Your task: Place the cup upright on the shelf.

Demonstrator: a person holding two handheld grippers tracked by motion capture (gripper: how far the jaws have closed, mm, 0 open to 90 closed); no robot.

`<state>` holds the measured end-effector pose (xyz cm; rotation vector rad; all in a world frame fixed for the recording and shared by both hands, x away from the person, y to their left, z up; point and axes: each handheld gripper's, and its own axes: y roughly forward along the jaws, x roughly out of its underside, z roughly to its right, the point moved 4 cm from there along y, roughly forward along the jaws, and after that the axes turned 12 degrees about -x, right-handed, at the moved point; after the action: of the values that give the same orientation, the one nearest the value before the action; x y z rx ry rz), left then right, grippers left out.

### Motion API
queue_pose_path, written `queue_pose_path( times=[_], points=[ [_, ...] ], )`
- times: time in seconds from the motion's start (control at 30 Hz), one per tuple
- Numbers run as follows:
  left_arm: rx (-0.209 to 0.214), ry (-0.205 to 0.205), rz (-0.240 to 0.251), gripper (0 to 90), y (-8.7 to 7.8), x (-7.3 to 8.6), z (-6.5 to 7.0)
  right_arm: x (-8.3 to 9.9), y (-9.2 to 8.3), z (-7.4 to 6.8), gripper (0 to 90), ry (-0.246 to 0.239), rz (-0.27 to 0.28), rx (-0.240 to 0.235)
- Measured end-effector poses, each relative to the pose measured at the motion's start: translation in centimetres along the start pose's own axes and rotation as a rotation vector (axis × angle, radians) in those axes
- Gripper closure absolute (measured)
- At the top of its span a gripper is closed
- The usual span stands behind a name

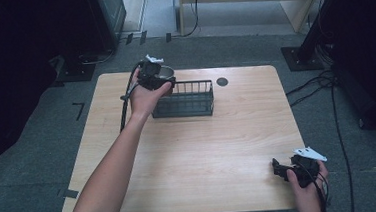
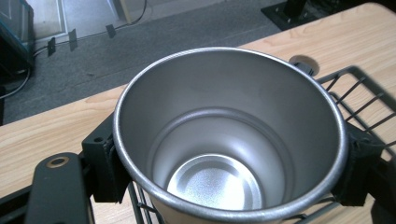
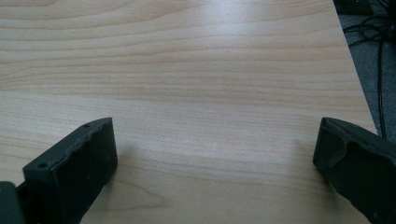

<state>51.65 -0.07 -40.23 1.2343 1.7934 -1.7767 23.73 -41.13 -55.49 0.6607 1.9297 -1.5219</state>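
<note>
Steel cup point(image 2: 229, 135) sits clamped in my left gripper point(image 1: 154, 74), one black jaw pressing each side of its wall just under the rim; cup is upright, mouth open toward the camera, inside bare and shiny. From the high view I see it held at the far left end of the black wire basket point(image 1: 185, 99), at or just over the basket's end wall; in the left gripper view the wire bars run beneath and to the right of the cup, but I cannot tell whether its base touches them. Basket stands on the wooden table point(image 1: 204, 150), in the far half, with a round dark grommet point(image 1: 222, 81) just beyond its right end. My left hand point(image 1: 145, 99) reaches in over the table's left side. Right gripper point(image 1: 285, 170) rests low near the table's near right corner, well apart from the basket, jaws spread wide with bare wood between them, holding nothing.
</note>
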Motion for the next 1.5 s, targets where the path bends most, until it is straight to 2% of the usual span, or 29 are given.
queue_pose_path(
  times=[0.27,0.67,0.9,1.1,1.2,1.3,1.43,1.47,1.5],
  points=[
    [0.002,0.027,-0.030,18.9,1.6,0.9,0.4,0.0,0.0,0.0,0.0,0.000,0.000,0.000],
    [-0.001,0.033,-0.066,18.8,3.0,2.8,0.5,0.0,0.0,0.0,0.0,0.000,0.000,0.000],
    [0.002,0.048,-0.092,18.5,2.9,3.0,0.6,0.0,0.0,0.0,0.0,0.000,0.000,0.000],
    [-0.003,0.060,-0.140,17.8,2.6,3.2,0.5,0.0,0.0,0.0,0.0,0.000,0.000,0.000],
    [-0.014,0.064,-0.150,15.3,2.5,3.3,0.6,0.0,0.0,0.0,0.0,0.000,0.000,0.000],
    [-0.003,0.064,-0.178,11.5,2.3,3.3,0.6,0.0,0.0,0.0,0.0,0.000,0.000,0.000],
    [-0.002,0.054,-0.179,7.7,2.0,3.2,0.4,0.0,0.0,0.0,0.0,0.000,0.000,0.000],
    [-0.004,0.047,-0.180,3.2,1.7,3.0,0.2,0.0,0.0,0.0,0.0,0.000,0.000,0.000],
    [-0.004,0.047,-0.180,2.7,1.7,3.0,0.2,0.0,0.0,0.0,0.0,0.000,0.000,0.000]
  ],
)
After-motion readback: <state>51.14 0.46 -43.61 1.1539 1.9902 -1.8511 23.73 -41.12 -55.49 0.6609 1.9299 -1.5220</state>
